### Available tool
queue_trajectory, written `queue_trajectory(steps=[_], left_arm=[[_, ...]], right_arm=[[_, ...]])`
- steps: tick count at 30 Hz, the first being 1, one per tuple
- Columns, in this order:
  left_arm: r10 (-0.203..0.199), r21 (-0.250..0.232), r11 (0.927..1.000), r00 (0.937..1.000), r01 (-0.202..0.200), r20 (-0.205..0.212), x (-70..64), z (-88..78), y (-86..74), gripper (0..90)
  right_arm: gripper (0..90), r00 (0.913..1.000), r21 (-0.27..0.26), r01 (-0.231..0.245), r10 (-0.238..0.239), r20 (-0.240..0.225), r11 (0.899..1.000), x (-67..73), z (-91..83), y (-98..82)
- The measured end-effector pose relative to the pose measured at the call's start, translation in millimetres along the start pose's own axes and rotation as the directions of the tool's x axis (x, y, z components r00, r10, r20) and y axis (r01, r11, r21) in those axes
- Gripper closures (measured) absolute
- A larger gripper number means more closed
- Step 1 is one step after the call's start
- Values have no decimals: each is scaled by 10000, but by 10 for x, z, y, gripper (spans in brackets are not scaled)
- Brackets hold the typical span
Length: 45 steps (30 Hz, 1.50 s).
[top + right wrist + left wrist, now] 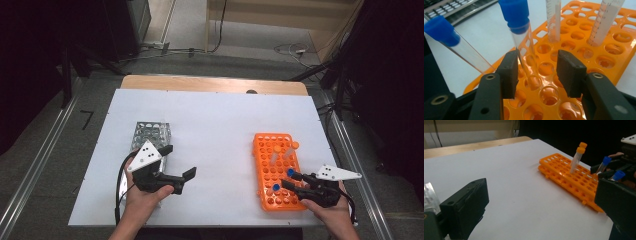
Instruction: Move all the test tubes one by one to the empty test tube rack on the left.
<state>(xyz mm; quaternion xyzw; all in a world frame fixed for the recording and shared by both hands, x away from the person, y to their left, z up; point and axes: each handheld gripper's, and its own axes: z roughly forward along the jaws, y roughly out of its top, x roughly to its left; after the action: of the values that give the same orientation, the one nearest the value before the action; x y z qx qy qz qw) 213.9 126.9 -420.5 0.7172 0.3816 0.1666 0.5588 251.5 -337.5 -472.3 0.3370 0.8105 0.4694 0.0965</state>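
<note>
Between the apart jaws of my right gripper [537,75] stands a blue-capped tube [520,32] in the orange rack [604,62], touching one pad, while my left gripper [180,162] is wide open.

A: Table [215,120] under a white sheet, bare wood strip along the far edge. What's lying on it?

B: Two racks. The orange rack [267,172] lies flat right under the right gripper [289,178], reaching away from it toward the far edge.

A: And by the other hand?

B: The metal rack [150,134] lies just beyond the left gripper [179,161], partly hidden behind its plate.

A: Between the grippers?

B: Plain white sheet, with the racks well apart. From the left gripper view, the orange rack [571,178] lies ahead and to the right, flat on the sheet.
</note>
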Motion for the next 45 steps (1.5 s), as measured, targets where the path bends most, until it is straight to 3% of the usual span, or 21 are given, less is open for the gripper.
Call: queue_trajectory(steps=[7,17,23,33,45], left_arm=[[-12,245,9997,9997,6,252,-72,96,-56,0],[-45,400,9992,9992,29,390,-99,154,-82,0],[-52,427,9991,9991,34,423,-110,162,-86,0],[-28,298,9996,9989,15,467,-127,158,-78,0],[40,426,9991,9980,-67,623,-165,180,-67,0]], right_arm=[[600,9993,244,358,-360,65,9991,31,64,-35],[738,9945,172,999,-1004,302,9948,77,87,-57],[747,9965,184,833,-834,5,9964,70,82,-34],[748,9988,-463,466,-472,-119,9978,107,-97,149],[749,9985,-1326,490,-451,318,9900,331,-222,504]])
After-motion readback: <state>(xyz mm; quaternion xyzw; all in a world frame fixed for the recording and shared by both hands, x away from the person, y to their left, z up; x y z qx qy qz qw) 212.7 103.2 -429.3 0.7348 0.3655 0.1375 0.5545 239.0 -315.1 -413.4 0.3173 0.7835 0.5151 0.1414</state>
